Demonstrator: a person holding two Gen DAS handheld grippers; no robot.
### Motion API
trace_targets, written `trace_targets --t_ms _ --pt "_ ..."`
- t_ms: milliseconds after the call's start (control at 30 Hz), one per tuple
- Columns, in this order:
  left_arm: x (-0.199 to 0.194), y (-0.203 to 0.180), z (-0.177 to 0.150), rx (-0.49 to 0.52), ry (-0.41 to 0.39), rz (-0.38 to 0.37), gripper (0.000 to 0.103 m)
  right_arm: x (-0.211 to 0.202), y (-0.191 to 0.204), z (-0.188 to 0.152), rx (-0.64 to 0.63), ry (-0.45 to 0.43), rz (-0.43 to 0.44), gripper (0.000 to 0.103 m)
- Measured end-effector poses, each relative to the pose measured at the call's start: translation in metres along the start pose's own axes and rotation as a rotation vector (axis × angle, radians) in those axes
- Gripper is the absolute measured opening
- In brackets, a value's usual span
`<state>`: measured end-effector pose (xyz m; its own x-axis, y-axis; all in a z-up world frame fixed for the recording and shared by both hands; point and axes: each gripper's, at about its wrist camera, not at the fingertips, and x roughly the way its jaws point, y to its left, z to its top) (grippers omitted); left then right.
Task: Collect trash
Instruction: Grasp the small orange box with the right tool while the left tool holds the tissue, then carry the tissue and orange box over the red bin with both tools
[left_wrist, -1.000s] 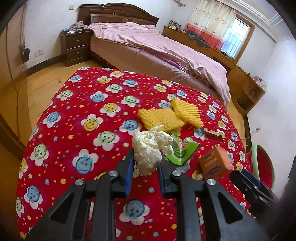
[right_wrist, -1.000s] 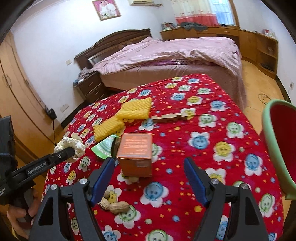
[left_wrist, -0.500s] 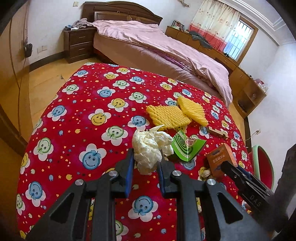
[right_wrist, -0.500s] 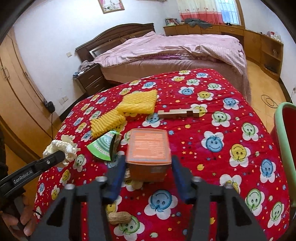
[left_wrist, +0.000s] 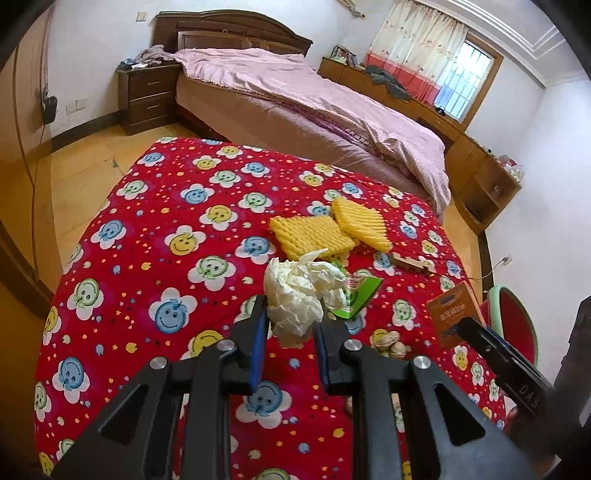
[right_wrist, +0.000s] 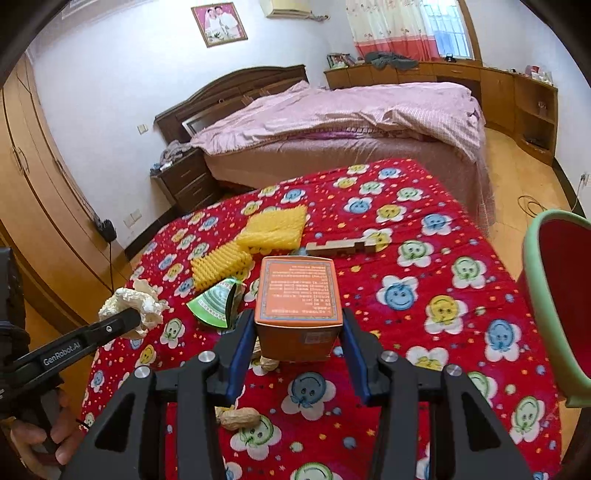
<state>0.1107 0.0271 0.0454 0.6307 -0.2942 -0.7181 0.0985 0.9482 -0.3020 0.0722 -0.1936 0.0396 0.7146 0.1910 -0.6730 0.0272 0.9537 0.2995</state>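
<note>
While both grippers grip: trash off the counter (right_wrist: 461, 229).
Left gripper (left_wrist: 290, 325) pinches soft crumpled paper (left_wrist: 295, 295); right gripper (right_wrist: 297, 332) clamps light, stiff box (right_wrist: 299, 299) by its sides, crushable.

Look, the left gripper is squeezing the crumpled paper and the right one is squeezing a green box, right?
Nearly. The left gripper does squeeze the crumpled paper, but the box in the right gripper is orange, not green, as the right wrist view shows. The green thing is a wrapper lying on the blanket.
</note>
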Motion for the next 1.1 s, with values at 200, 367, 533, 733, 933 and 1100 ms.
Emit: trace_targets --t_ms 200,367,533,733,933,1100 --pt "-0.006 -0.016 -0.003 0.03 -0.003 -0.024 0.023 -0.027 -0.013 -0.001 0.031 -0.046 0.0 0.048" --pt "-0.009 -0.03 -0.007 0.055 0.004 -0.044 0.023 -0.047 -0.029 -0.003 0.058 -0.077 -0.011 0.048" --pt "-0.011 -0.043 -0.011 0.071 0.022 -0.082 0.023 -0.067 -0.049 -0.007 0.083 -0.103 -0.043 0.048" --pt "-0.012 -0.06 -0.015 0.098 0.038 -0.108 0.023 -0.085 -0.073 -0.01 0.117 -0.128 -0.078 0.048" --pt "-0.009 -0.083 -0.018 0.14 0.058 -0.135 0.023 -0.103 -0.097 -0.011 0.161 -0.166 -0.104 0.048" --pt "-0.004 -0.106 -0.02 0.182 0.074 -0.166 0.023 -0.118 -0.118 -0.015 0.202 -0.197 -0.124 0.048"
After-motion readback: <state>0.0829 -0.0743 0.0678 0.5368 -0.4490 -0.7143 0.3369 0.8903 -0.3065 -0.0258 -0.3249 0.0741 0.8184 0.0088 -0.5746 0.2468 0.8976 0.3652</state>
